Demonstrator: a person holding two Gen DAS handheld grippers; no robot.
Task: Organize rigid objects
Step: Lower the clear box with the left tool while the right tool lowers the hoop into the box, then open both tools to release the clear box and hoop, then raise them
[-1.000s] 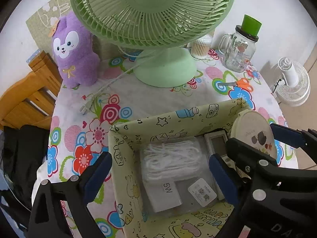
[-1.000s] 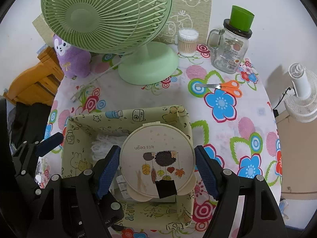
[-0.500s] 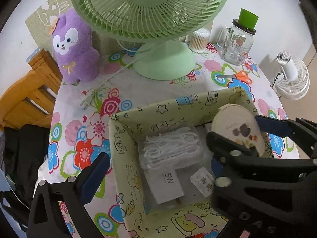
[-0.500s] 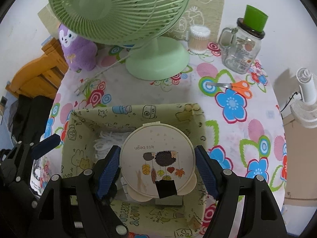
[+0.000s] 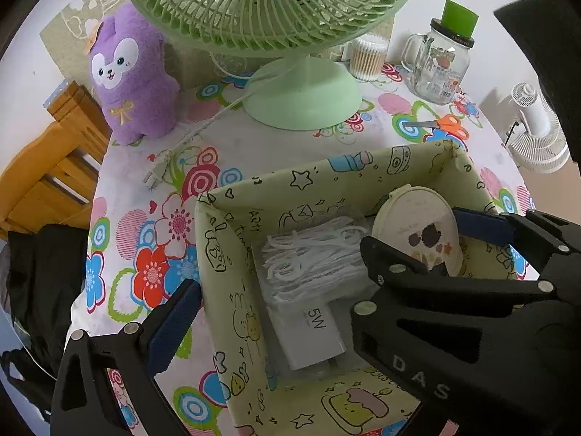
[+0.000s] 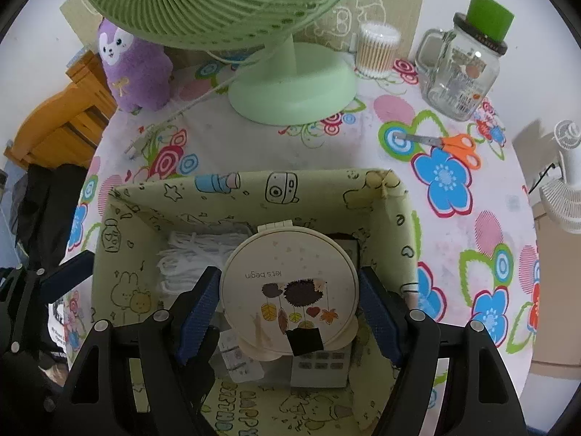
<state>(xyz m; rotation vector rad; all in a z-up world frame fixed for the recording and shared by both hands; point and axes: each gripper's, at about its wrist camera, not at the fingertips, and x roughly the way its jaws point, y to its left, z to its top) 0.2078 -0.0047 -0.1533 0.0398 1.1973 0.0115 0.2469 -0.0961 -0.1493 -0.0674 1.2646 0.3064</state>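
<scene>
The right gripper (image 6: 290,312) clamps a round cream case (image 6: 288,292) between its blue pads, lid facing the camera, hinge tab on the far edge, printed words upside down, inside the green patterned storage box (image 6: 254,189); being round, it has no clear long axis. Beneath it lie a coil of white cord (image 6: 198,254), a white charger (image 5: 308,330) and a keypad device (image 6: 319,367). The left gripper (image 5: 174,323) points steeply down outside the box's left wall; only one finger shows, so whether it is apart or together cannot be told. Beyond the box on the flowered tablecloth (image 6: 254,145) stand a green fan (image 6: 294,87), a purple plush toy (image 6: 134,69), a cotton-swab tub (image 6: 377,51) and a glass jar mug (image 6: 461,72), with orange scissors (image 6: 446,145) lying near
</scene>
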